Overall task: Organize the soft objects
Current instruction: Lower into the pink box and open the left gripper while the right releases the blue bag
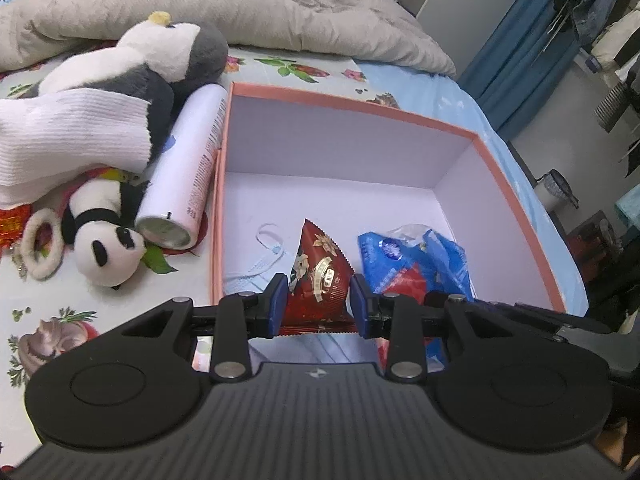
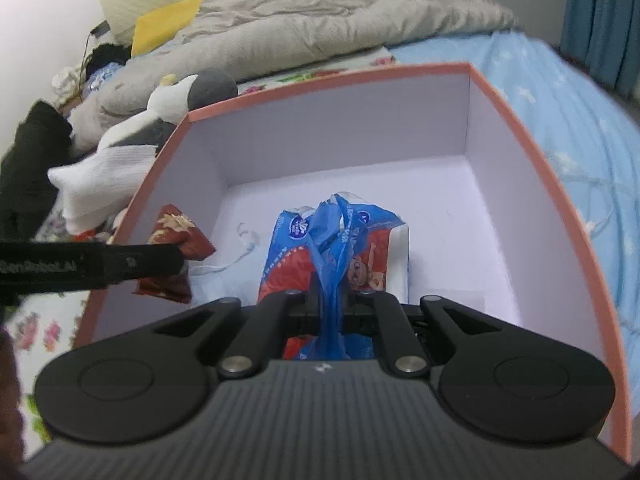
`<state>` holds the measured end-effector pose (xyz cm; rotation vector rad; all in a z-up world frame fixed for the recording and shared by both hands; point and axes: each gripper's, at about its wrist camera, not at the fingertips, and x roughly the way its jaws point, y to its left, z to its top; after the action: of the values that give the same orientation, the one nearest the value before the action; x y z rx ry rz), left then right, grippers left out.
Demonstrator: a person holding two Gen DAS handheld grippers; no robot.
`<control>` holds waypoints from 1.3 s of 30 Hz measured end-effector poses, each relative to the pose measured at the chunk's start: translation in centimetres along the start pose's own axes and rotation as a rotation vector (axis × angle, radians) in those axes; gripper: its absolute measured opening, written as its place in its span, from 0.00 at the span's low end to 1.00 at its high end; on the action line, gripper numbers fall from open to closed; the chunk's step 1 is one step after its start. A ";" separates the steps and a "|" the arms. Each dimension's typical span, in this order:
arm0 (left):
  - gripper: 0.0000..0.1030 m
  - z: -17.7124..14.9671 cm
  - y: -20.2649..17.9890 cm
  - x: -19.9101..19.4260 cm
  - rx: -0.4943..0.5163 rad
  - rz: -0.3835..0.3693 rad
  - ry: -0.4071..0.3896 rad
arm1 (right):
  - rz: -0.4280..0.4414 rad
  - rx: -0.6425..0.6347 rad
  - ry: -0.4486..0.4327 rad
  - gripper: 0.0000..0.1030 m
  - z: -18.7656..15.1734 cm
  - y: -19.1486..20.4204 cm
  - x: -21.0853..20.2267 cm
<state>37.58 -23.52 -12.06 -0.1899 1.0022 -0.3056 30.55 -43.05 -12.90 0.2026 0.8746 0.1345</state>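
The left gripper (image 1: 319,296) had its blue pads pinched on either side of a red pyramid-shaped snack packet (image 1: 320,276), held over the near left part of the open pink box (image 1: 360,108). The right gripper (image 2: 330,300) had its jaws pressed together on the twisted blue plastic of a tissue pack (image 2: 340,248), which hung in the box's middle with its lower end close to the white floor; whether it touched could not be told. Between and behind the two lay a pale blue face mask (image 1: 256,268) on the box floor, by the left wall. Outside the box, against its left wall, a white spray can (image 1: 188,168) lay on the flowered bedsheet (image 1: 100,304). Beside the can sat a small panda plush (image 1: 104,244), with a fuzzy hair tie (image 1: 40,248) just to its left. Above them a white sock (image 1: 64,140) draped over a grey-and-white penguin plush (image 1: 160,60). A rumpled grey duvet (image 1: 240,0) filled the far end of the bed.
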 end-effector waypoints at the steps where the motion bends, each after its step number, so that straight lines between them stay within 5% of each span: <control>1: 0.38 0.0 0.0 0.3 -0.002 -0.001 0.003 | 0.017 0.019 0.008 0.11 0.0 -0.3 0.1; 6: 0.39 -0.2 -0.2 0.4 -0.003 -0.011 0.002 | -0.004 0.009 -0.004 0.14 0.1 -0.2 -0.3; 9: 0.46 -0.2 -0.3 -0.6 -0.005 -0.016 -0.012 | -0.001 0.040 0.013 0.31 0.1 -0.7 -0.5; 39: 0.46 -7.9 -0.7 -20.3 0.069 -0.083 -0.240 | 0.047 0.024 -0.210 0.31 -5.4 5.8 -16.8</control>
<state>20.57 -17.49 0.18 -0.2011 0.7462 -0.3831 15.53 -40.09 -2.37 0.2554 0.6634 0.1436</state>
